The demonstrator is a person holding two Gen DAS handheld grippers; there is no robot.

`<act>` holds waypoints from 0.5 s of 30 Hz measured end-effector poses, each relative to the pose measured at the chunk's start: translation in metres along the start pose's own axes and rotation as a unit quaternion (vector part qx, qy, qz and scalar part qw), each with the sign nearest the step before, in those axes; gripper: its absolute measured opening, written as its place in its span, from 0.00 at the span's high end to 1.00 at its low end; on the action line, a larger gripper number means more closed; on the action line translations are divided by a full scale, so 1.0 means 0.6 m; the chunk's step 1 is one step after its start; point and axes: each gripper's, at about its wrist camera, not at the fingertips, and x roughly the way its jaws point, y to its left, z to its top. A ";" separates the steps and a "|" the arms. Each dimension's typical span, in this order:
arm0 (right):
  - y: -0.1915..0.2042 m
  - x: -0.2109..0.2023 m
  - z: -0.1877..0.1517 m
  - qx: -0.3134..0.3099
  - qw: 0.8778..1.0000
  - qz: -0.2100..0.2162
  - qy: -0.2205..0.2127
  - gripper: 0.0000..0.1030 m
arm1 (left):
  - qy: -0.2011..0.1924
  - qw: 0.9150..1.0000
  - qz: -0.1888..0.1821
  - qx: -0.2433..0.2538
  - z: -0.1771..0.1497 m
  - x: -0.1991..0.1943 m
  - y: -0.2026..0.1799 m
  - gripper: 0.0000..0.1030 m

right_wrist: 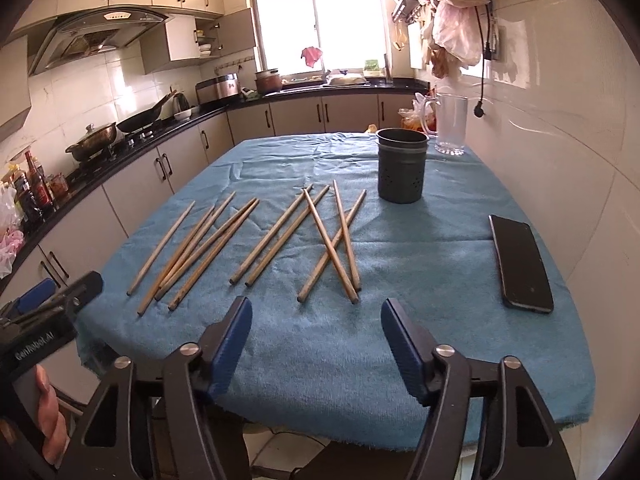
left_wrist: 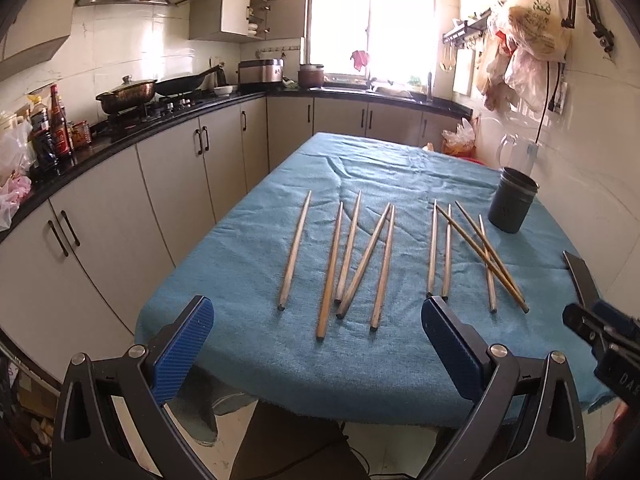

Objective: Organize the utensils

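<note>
Several wooden chopsticks lie loose on a blue cloth over the table, some crossed at the right. A dark grey perforated utensil holder stands upright behind them toward the right, also in the left wrist view. My left gripper hovers above the near table edge, open, nothing between its blue pads. My right gripper hangs over the near edge just short of the crossed chopsticks, open and holding nothing.
A black phone lies on the cloth at the right. A clear glass jug stands by the wall behind the holder. Kitchen counter with pots and bottles runs along the left. A hand grips the left tool.
</note>
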 end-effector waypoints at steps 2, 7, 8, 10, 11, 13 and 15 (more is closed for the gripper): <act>-0.001 0.008 0.008 -0.007 1.000 0.010 0.003 0.39 | 0.012 1.000 -0.001 0.009 0.005 0.014 0.000 0.00; -0.002 0.039 0.029 -0.028 0.998 0.043 0.030 0.52 | 0.050 0.999 -0.011 0.018 0.026 0.058 0.014 0.19; -0.004 0.052 0.037 -0.032 0.997 0.059 0.045 0.56 | 0.060 0.998 -0.016 0.020 0.030 0.067 0.017 0.27; -0.004 0.075 0.051 -0.040 0.993 0.085 0.073 0.62 | 0.088 0.995 -0.031 0.024 0.043 0.092 0.023 0.33; -0.007 0.086 0.059 -0.041 0.991 0.093 0.083 0.64 | 0.098 0.994 -0.039 0.025 0.050 0.102 0.025 0.39; -0.012 0.105 0.072 -0.043 0.990 0.094 0.098 0.64 | 0.116 0.992 -0.053 0.025 0.067 0.123 0.032 0.50; -0.017 0.126 0.091 -0.044 0.988 0.099 0.113 0.64 | 0.132 0.989 -0.069 0.026 0.085 0.142 0.039 0.54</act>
